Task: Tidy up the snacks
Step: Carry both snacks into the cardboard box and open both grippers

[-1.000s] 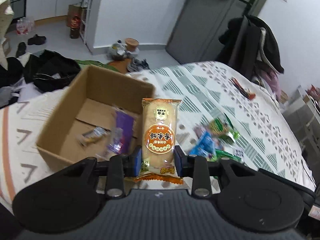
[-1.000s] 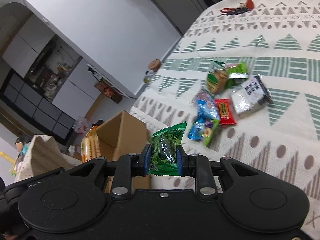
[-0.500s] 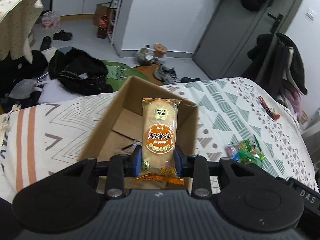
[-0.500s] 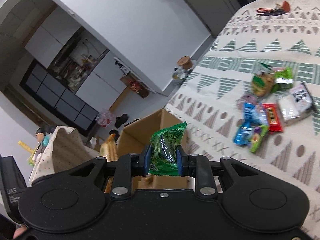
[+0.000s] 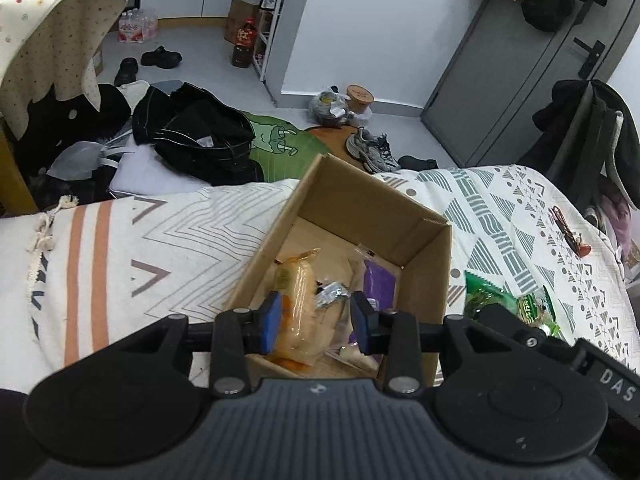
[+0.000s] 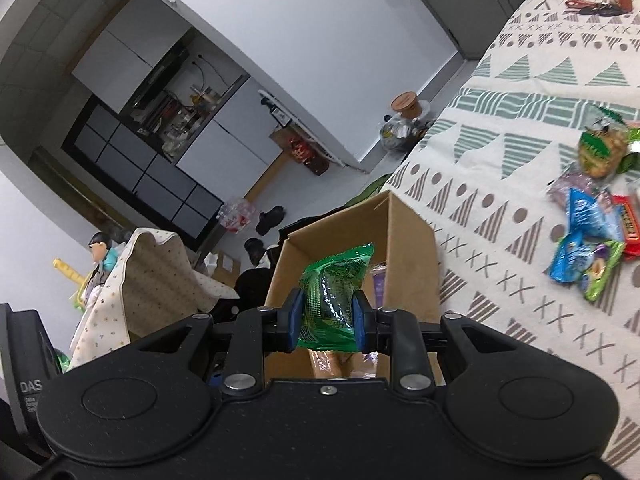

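An open cardboard box [image 5: 372, 188] sits on the patterned bedspread [image 5: 500, 208]. My left gripper [image 5: 316, 320] hangs open just above the box's near side. Below it, an orange-and-clear cracker packet [image 5: 298, 300] lies blurred inside the box, free of both pads, beside a purple packet [image 5: 380, 280] and a silver wrapper [image 5: 332, 292]. In the right wrist view my right gripper [image 6: 326, 322] is shut on a green snack packet [image 6: 332, 292], held upright over the box [image 6: 408, 248].
Several loose snacks [image 6: 588, 240] lie on the bedspread right of the box, with a green pack [image 6: 600, 148] farther back. Keys [image 5: 568, 232] rest near the far bed edge. Clothes and bags [image 5: 192, 136] cover the floor beyond.
My left gripper has opened and the cracker packet has dropped into the box. Both grippers have moved closer over the box; the right one keeps its green packet.
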Available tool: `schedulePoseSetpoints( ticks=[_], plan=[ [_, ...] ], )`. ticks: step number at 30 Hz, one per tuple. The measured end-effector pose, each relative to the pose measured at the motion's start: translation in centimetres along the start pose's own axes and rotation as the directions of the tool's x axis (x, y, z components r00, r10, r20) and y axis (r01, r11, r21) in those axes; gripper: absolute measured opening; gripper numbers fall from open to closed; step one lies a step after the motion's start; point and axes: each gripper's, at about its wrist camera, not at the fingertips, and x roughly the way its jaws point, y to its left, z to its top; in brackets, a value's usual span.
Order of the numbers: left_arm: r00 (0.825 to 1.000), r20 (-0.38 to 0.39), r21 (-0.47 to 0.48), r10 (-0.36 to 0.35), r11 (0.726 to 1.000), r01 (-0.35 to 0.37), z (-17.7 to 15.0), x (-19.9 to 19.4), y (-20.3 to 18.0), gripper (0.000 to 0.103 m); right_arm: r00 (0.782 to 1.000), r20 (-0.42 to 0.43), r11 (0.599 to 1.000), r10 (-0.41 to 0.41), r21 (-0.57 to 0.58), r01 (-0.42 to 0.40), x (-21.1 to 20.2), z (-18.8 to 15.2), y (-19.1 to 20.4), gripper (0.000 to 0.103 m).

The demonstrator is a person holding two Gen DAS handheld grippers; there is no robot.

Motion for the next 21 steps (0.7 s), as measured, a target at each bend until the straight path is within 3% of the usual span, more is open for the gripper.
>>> schedulePoseSetpoints(
  ticks=[4,6,12,17,21],
  plan=[
    [1.000,-0.005,-0.010,0.021,1.000,-0.021,0.1,-0.4,0.1,0.048,0.999,-0.041,1.000,0.007,-0.001,-0.007,0.3,-0.3,0.1,0.035],
    [1.000,-0.007,-0.012,0.025,1.000,-0.025,0.0,-0.6,0.1,0.057,0.999,-0.032,1.000,0.010,0.002,-0.010,-0.3,-0.2,-0.1,0.046],
    [0.999,-0.001,-0.005,0.038,0.999,-0.038,-0.7,-1.3,-0.7,0.075,0.998,0.006,0.997,-0.070,0.020,0.070,-3.1,0.4,-0.9,0.054],
    [1.000,-0.007,0.020,0.023,1.000,-0.023,-1.2,-1.9,-2.1,0.078,0.989,0.039,0.990,-0.141,0.035,0.140,-5.6,0.9,-1.9,0.054],
    [1.000,-0.008,0.039,-0.006,0.999,0.006,-1.8,-2.6,-3.7,0.081,0.983,0.064,0.985,-0.172,0.027,0.171,-7.7,1.4,-2.2,0.061]
  ],
)
